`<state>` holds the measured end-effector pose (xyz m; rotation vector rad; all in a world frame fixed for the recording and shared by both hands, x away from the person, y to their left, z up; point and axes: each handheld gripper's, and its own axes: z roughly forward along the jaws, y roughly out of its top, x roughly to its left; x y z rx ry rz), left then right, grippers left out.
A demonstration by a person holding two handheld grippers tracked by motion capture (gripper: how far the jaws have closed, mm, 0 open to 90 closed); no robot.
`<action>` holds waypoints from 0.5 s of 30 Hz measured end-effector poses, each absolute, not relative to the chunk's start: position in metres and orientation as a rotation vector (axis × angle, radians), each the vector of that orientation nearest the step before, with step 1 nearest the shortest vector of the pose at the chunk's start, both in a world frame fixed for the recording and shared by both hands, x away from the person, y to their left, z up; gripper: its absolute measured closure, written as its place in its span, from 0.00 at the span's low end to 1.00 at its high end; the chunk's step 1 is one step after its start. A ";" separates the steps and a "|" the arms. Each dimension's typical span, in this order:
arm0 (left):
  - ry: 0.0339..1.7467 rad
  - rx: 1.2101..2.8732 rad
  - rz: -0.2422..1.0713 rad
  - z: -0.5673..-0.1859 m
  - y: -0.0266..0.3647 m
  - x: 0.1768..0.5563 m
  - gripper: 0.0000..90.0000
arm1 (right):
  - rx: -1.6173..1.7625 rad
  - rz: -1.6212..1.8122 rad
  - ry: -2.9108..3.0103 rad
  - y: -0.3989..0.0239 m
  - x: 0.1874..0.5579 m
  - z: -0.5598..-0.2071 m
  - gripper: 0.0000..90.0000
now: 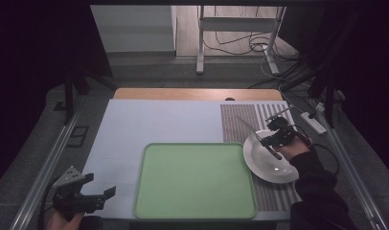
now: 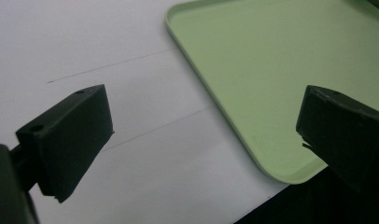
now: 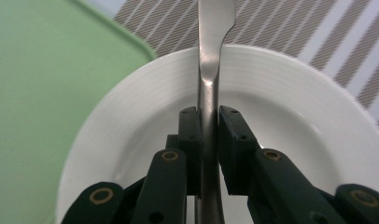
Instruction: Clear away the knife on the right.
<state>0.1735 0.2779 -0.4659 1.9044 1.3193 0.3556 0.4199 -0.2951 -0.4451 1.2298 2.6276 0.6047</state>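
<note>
Seen from above, a pale bench (image 1: pixel 159 124) is carrying everything. At its near left corner, the left tool (image 1: pixel 100 197) is hovering just off the bench edge, held by a hand coming in from the bottom. Its jaws are standing wide apart, released, with nothing between them. In the left gripper view the near left corner of a green tray (image 2: pixel 271 70) is lying between and beyond those jaws, with bare white bench surface to the left of it.

The green tray (image 1: pixel 195 179) is sitting flat in the middle of the near half of the bench, and nothing is lying in it.

Just right of the tray, a striped placemat (image 1: pixel 240 122) is running from the near edge toward the far side. A white plate (image 1: pixel 264 165) is resting on the placemat, its left rim just beside the tray's right edge. Nothing is blocking the space between plate and tray.

Over the far part of the plate, the right tool (image 1: pixel 269 143) is being held by a dark-sleeved arm. In the right gripper view, the right tool (image 3: pixel 209 135) is clenched on a metal piece of cutlery (image 3: pixel 211 60), gripping its handle. The cutlery is pointing away over the plate's (image 3: pixel 295 107) far rim toward the placemat (image 3: pixel 281 23). Which kind of cutlery it is cannot be told.
</note>
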 end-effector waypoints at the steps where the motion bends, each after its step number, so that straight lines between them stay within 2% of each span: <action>1: 1.320 1.905 0.356 -0.466 0.278 0.174 0.04 | 1.221 0.603 2.636 -0.293 0.417 -0.446 0.89; 10: 1.321 1.906 0.356 -0.466 0.278 0.174 0.04 | 1.136 0.591 2.686 -0.272 0.392 -0.449 0.89; 15: 1.321 1.906 0.356 -0.466 0.278 0.174 0.04 | 1.136 0.591 2.686 -0.272 0.392 -0.449 0.89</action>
